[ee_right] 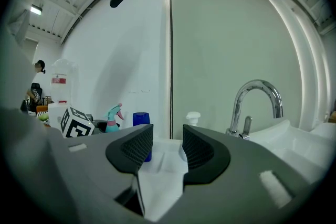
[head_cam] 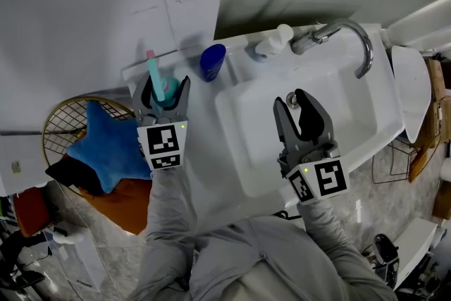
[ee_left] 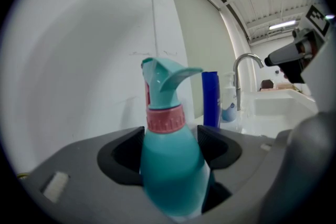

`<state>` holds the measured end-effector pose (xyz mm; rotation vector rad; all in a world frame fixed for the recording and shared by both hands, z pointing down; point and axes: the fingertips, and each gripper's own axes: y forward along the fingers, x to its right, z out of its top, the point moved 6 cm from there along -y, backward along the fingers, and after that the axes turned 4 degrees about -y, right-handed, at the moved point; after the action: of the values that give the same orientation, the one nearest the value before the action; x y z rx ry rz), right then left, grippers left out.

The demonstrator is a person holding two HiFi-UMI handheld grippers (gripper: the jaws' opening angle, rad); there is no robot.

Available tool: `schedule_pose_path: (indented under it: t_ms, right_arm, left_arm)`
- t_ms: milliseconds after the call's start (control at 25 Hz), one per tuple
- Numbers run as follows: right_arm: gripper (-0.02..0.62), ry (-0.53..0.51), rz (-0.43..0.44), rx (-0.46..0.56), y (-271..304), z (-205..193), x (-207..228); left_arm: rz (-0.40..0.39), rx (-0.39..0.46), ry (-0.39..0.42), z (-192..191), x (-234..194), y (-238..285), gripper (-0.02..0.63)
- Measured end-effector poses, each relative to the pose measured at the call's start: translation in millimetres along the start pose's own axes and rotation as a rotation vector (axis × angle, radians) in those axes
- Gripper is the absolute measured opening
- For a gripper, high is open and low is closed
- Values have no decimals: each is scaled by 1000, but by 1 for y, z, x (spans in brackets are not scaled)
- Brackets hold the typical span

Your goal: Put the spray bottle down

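The left hand-held gripper sits left of centre in the head view, clamped on the spray bottle. In the left gripper view both jaws of this hand-held gripper press the sides of the teal body just under the pink collar, and the spray bottle stands upright between them, filling the lower middle of the frame with its nozzle toward the right. It is held over the left end of the white counter beside the sink; whether its base touches the counter cannot be told.

Just right of it on the counter stands a blue bottle, then a white bottle and the faucet at upper right. The right hand-held gripper hangs over the sink basin, right of centre. In its own view its jaws stand apart around nothing, and the spray bottle shows small at middle left, well apart from this hand-held gripper.

A blue star-shaped cushion lies in a wire basket at lower left.
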<state>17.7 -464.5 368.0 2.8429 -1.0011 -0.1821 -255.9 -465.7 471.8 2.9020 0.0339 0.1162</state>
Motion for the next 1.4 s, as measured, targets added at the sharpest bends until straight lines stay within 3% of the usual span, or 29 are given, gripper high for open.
schedule_pose_path:
  t_ms: [760,1400]
  right_arm:
    - [172,1,4,30,-7,8,-2]
    - [172,2,21,91,-36,29,-17]
  left_arm:
    - [-22,29,16,11,2,-7,367]
    - [4,73,22,33,9,-59,367]
